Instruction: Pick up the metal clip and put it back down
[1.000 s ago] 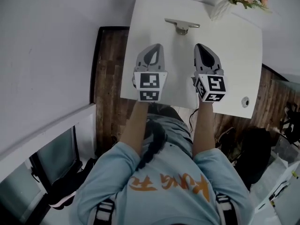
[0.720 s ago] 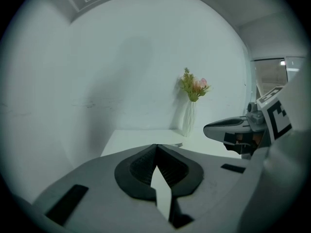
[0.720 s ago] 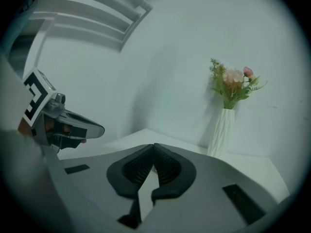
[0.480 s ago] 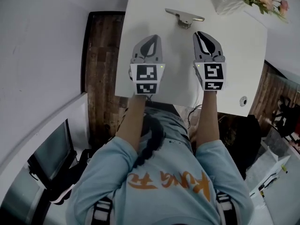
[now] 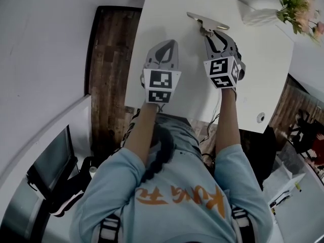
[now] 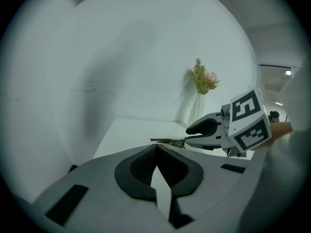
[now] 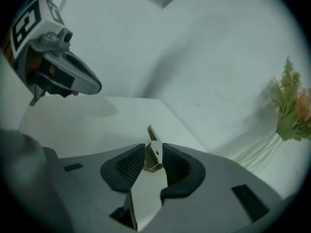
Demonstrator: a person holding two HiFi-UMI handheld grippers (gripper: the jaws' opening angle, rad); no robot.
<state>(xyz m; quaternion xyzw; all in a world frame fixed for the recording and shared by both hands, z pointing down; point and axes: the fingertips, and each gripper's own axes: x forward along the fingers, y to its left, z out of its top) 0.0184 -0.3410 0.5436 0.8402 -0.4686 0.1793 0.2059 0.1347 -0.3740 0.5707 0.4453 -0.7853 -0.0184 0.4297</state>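
**Item:** metal clip (image 5: 206,22), flat on the white table (image 5: 167,14), on the far part, close to the far edge. Not lifted.

**Long axis:** crosswise, left to right in the head view, roughly at right angles to the jaws reaching over it. Raised tab at mid-length, upright.

**Right hand-held gripper** (image 5: 216,33): directly at the clip, jaws opening. Tab standing between the pads (image 7: 130,167) in the right gripper view, not visibly pinched, with a slim gap on at least one side. By far the nearer of the two.

**Left hand-held gripper** (image 5: 165,45): jaws together, nothing between them. Beside and to the left, closer to the person, well apart from the clip.

**Judged step:** pick-up not yet made.

**Needed next:** probably closing squarely on the tab, across the thin sheet, then lifting straight up.

**Risk:** tab sliding out sideways if pinched off-centre.
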